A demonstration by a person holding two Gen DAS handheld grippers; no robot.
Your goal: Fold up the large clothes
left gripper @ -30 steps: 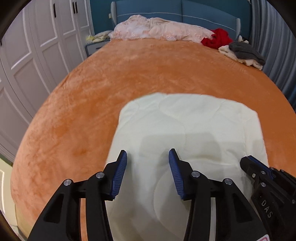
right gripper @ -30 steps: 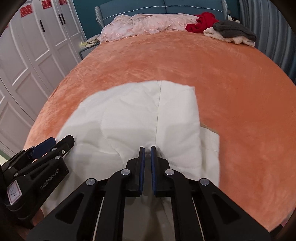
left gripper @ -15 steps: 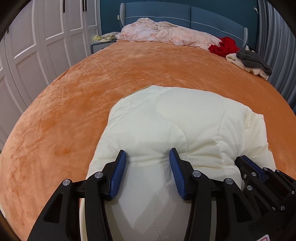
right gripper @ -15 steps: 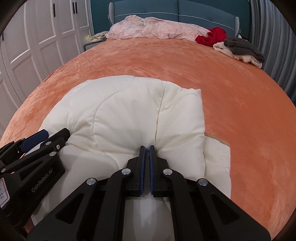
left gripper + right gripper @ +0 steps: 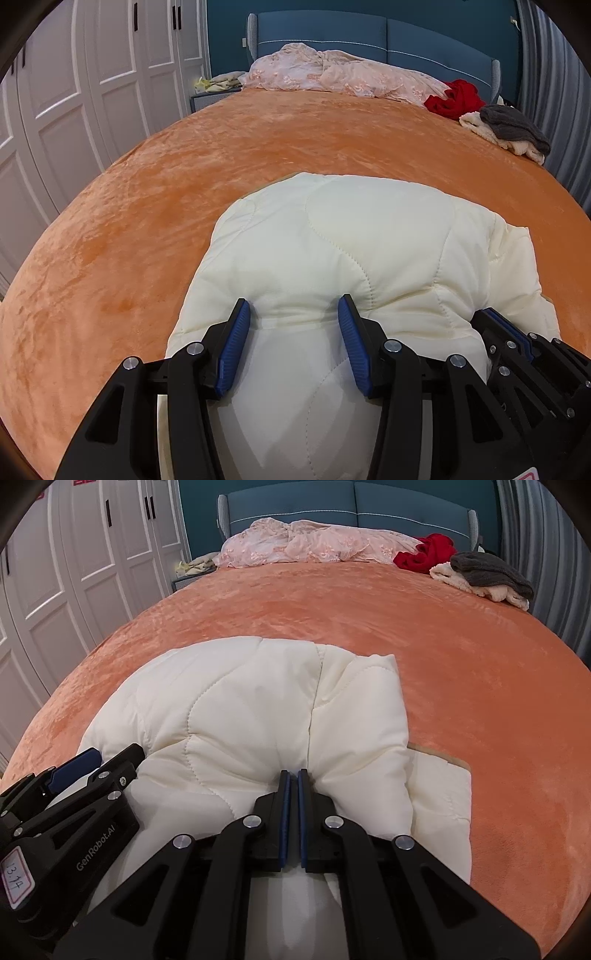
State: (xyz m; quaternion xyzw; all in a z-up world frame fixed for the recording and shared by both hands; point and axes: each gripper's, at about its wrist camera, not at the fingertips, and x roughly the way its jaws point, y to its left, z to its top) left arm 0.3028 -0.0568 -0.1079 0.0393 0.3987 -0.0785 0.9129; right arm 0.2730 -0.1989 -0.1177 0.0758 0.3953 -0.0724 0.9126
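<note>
1. So the cream quilted jacket [image 5: 354, 258] sits bunched up on the orange bedspread [image 5: 147, 206].
2. Right gripper [image 5: 294, 775] is clamped tight on a fold of it.
3. Left gripper [image 5: 293, 310] is spread wide, with puffy fabric between its fingers.

Both my views are evenly and softly lit, bright enough indoors, with no harsh glare. The fisheye lens bends the bed [image 5: 155, 206] into a dome and curves the wardrobe doors [image 5: 55, 572], with black corners round the frame. The white jacket [image 5: 369, 240] close beneath me lies in soft grey shadow and slightly blurred; farther off it is sharp.
</note>
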